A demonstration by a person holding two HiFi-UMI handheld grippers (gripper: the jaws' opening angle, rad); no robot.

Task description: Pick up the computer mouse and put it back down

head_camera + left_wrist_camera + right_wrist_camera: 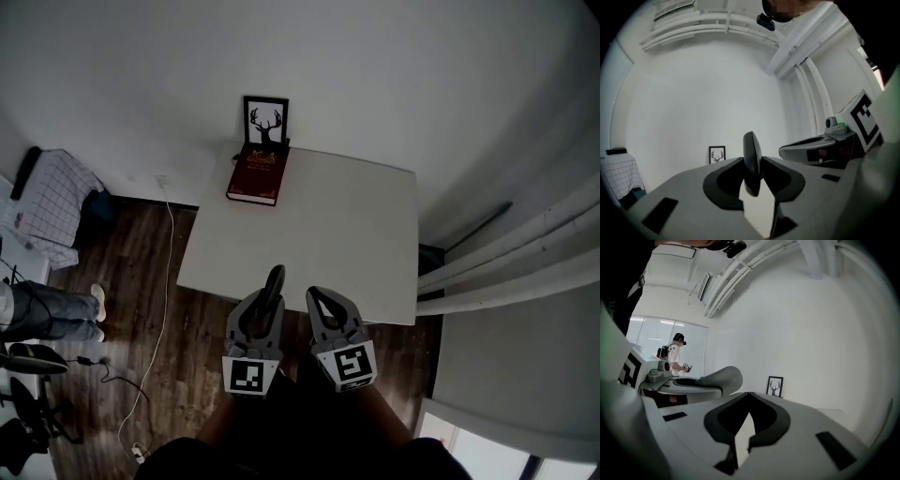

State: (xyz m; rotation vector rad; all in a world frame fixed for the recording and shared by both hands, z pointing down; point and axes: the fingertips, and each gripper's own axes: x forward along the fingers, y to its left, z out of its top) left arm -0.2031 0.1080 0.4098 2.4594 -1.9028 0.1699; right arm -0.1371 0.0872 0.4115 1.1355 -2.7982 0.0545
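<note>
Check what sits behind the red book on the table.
A framed deer picture stands upright right behind the red book. The book covers the frame's bottom edge, so what it rests on is hidden.

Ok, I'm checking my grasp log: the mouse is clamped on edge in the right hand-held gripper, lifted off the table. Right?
Wrong side. The mouse is clamped on edge in the left hand-held gripper, lifted off the table, as the left gripper view shows. The right hand-held gripper is shut and empty.
</note>
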